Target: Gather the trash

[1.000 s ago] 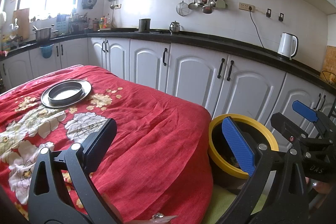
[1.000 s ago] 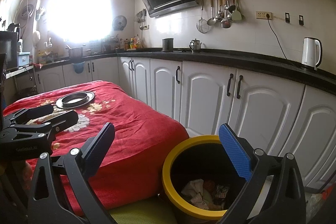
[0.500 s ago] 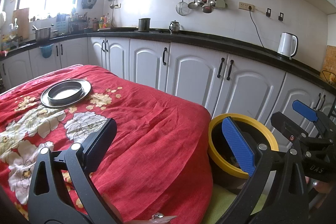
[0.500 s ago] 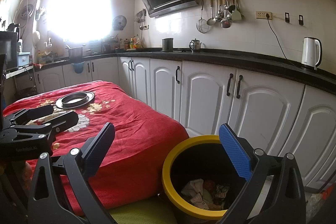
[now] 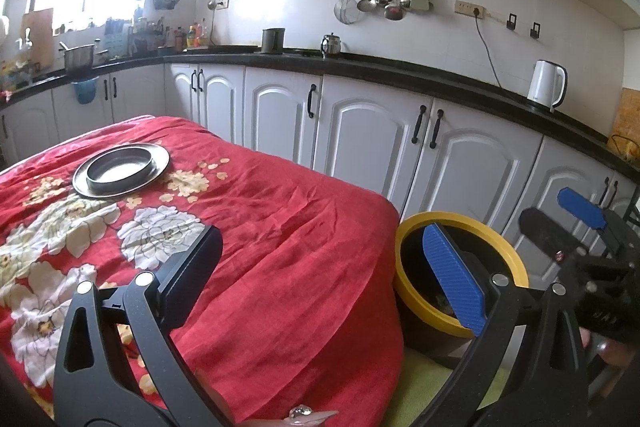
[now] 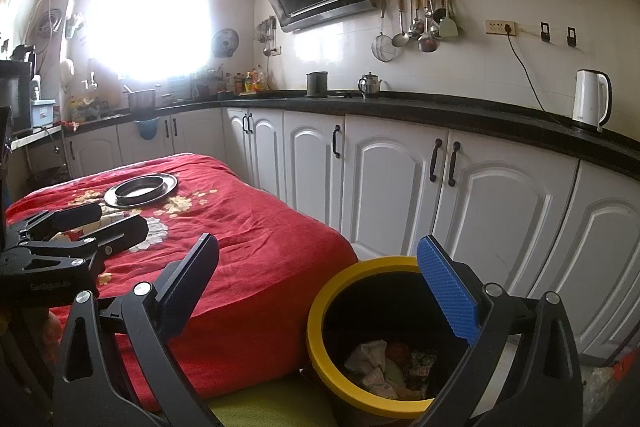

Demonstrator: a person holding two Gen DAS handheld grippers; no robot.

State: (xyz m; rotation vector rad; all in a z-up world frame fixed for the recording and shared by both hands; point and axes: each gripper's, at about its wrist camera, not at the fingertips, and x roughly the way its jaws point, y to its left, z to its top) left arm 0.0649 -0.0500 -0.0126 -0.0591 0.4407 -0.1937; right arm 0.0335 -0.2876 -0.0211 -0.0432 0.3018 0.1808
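Right wrist view is showing both hand-held grippers, right (image 6: 316,287) and left (image 5: 320,267), hovering spread and empty beside the yellow-rimmed bin (image 6: 320,343), likely because its trash (image 6: 384,367) is already collected inside.

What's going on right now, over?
Both sets of jaws open, empty. Yellow-rimmed bin beside red-clothed table holds crumpled trash. Nothing blocking it.

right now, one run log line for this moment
left tool: open, empty | right tool: open, empty | yellow-rimmed bin: trash inside | table: metal dish
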